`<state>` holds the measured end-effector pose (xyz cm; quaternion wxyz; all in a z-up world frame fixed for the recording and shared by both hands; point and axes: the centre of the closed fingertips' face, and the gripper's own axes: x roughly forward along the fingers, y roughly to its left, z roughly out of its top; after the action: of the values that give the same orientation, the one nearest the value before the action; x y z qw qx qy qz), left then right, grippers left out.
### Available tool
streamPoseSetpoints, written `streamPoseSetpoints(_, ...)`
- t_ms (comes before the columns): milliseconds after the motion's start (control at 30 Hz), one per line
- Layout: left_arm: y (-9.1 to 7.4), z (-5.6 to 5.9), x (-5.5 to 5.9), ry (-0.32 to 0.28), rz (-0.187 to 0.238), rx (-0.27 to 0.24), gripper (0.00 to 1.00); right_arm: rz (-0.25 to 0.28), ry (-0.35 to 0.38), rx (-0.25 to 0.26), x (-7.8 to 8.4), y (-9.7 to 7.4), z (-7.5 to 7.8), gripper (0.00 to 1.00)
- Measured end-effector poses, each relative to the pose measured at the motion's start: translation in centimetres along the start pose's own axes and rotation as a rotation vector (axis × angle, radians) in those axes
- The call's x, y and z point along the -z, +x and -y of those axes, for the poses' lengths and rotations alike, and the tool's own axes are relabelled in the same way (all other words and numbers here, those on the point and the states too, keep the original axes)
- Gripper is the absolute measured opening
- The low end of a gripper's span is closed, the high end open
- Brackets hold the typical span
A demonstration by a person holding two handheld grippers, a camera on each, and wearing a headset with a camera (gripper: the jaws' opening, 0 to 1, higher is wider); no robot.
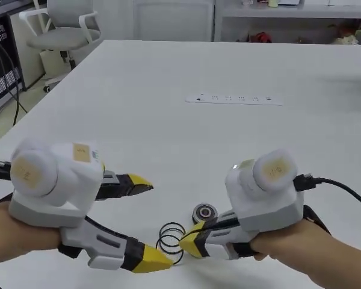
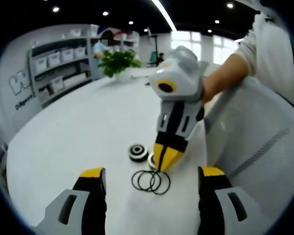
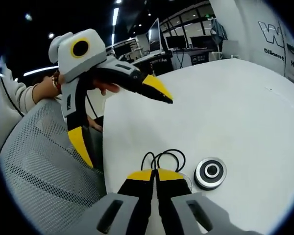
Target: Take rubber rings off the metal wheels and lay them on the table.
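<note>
A small metal wheel [image 1: 204, 212] with a dark rim lies flat on the white table [image 1: 186, 138]. Beside it is a loose pile of black rubber rings [image 1: 171, 238]. My right gripper [image 1: 189, 239] is shut, its yellow tips down at the edge of that pile; I cannot tell whether a ring is pinched. In the right gripper view the rings [image 3: 162, 159] loop out just ahead of the shut tips [image 3: 156, 172], with the wheel [image 3: 210, 173] to the right. My left gripper [image 1: 153, 221] is open, left of the rings. In its own view the rings [image 2: 151, 181] lie between its spread jaws.
A white power strip [image 1: 234, 99] is set into the table farther back. An office chair [image 1: 63, 30] stands beyond the far left corner. A grey mesh chair [image 3: 39, 161] sits close to the table's near edge. A potted plant [image 2: 118, 61] stands at the far end.
</note>
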<state>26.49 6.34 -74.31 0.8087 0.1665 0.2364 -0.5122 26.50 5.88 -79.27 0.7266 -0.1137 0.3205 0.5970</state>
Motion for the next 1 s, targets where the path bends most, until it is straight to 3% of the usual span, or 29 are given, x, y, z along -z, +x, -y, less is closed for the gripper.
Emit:
streamPoseSetpoints(100,0.1,0.1,0.1,0.005,-0.008,0.003,0.78,-0.002,-0.031,0.01,0.0,0.1,0.0,0.0)
streamPoseSetpoints(567,0.1,0.3,0.4,0.01,-0.019,0.009,0.77,0.004,-0.04,0.042,0.0,0.0,1.0,0.03)
streamPoseSetpoints(1000,0.0,0.0,0.8,0.014,-0.027,0.006,0.76,0.064,0.017,0.089,-1.1,-1.7,3.1,0.04)
